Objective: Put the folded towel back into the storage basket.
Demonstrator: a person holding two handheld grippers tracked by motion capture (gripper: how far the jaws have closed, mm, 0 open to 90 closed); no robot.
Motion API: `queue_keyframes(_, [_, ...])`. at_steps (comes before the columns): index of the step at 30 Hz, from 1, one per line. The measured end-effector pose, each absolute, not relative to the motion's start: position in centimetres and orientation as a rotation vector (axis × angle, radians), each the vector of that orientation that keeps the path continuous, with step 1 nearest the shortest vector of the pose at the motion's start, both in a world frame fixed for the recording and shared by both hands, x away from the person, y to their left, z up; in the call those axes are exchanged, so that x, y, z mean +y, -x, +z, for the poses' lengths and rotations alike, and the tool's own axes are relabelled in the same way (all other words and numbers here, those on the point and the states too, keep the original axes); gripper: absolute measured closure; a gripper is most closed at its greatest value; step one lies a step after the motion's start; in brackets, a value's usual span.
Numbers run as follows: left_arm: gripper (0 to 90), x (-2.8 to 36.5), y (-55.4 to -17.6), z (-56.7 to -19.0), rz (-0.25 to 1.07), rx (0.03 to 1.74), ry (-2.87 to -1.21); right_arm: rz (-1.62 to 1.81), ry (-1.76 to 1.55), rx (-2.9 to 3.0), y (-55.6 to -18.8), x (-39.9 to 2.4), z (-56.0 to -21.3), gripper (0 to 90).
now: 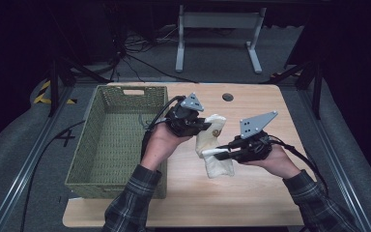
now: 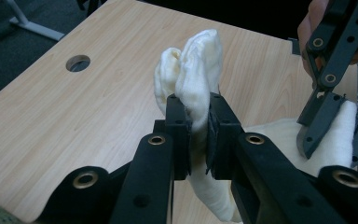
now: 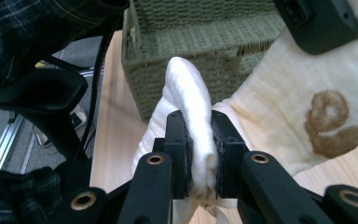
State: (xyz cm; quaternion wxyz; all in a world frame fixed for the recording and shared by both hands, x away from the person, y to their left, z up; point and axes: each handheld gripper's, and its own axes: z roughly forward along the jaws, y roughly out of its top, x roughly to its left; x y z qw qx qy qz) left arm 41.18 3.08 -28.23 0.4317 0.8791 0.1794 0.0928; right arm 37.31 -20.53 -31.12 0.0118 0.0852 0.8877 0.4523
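Beside empty wicker basket [image 1: 110, 140], both grippers clamp cream cloth [image 1: 215, 145]

Looks like a lab or test rig space, not a home: dark curtained surroundings, grey carpet [image 1: 222, 53], aluminium rails [image 1: 24, 169], hazard tape [image 1: 42, 93], loose cables [image 1: 135, 58], plain wooden table [image 1: 251, 193] with cable hole [image 1: 228, 97].

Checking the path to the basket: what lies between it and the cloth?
In the high view, the left gripper and its hand, between the basket and the cloth.
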Motion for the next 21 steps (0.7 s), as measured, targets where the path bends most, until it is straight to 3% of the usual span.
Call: queue_keyframes(21, [81.6,12.5,-42.9,-27.4,0.325,0.441,-2.132,1.392,-0.210,2.778,-40.0,-10.1,-29.1,79.5])
